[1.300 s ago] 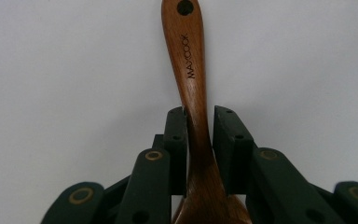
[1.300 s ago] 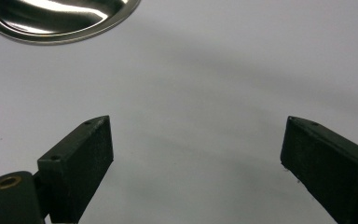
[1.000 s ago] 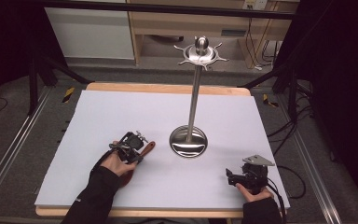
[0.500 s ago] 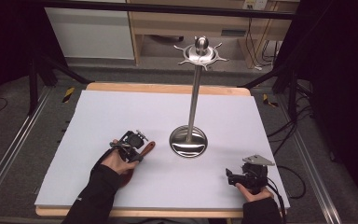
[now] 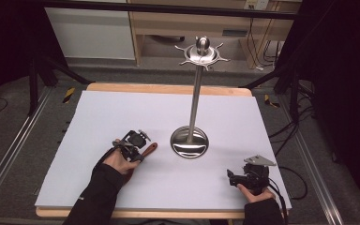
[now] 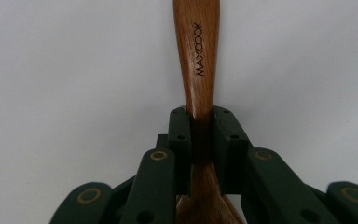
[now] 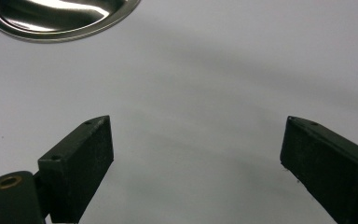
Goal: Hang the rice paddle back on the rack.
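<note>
High view first: we see our left claw low on the white worktop, pinching a wooden spoon. Its jaws have just been closing, and now they press on the thin neck of the spoon. In the left gripper view the handle runs straight away from the claw, in line with the jaws, and the wide bowl end sits under the claw. So the long way of the spoon points the same way the claw points.

From above, the handle tip points toward the round foot of the metal stand, which is near, just to the right. The hooks at the top are high up.

Our right claw rests well apart, near the front right edge, with its jaws spread wide and nothing between them.

We think the left hand should lift the spoon next, since it is the nearer one and has the grip.
</note>
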The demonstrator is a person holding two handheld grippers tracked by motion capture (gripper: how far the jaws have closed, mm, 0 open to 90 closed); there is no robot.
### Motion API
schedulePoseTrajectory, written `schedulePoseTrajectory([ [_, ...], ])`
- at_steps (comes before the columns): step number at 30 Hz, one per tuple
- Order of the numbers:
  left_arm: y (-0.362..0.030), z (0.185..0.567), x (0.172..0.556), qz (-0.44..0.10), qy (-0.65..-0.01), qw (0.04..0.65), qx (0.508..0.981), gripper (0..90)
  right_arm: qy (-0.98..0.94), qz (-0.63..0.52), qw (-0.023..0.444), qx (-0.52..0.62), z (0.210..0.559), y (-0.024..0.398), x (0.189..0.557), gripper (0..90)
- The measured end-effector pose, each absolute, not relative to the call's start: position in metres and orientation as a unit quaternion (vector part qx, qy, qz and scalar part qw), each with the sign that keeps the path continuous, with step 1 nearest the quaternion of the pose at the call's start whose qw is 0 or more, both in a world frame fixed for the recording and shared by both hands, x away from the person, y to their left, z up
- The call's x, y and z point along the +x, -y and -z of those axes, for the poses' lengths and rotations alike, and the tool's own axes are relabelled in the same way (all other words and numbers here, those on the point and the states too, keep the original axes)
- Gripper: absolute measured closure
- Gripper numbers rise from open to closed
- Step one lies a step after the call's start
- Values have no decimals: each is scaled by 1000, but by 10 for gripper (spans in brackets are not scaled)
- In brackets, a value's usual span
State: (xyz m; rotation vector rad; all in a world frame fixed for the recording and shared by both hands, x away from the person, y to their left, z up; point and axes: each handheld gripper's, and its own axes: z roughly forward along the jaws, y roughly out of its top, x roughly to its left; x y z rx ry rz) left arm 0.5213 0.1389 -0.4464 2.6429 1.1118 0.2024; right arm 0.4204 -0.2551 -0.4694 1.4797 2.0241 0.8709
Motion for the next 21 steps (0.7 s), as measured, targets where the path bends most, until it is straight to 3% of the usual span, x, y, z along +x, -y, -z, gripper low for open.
schedulePoseTrajectory([
  [21, -152, 428, 506, -95, -377, 181, 903, 786, -740, -319, 242, 540, 469, 255, 420, 97],
])
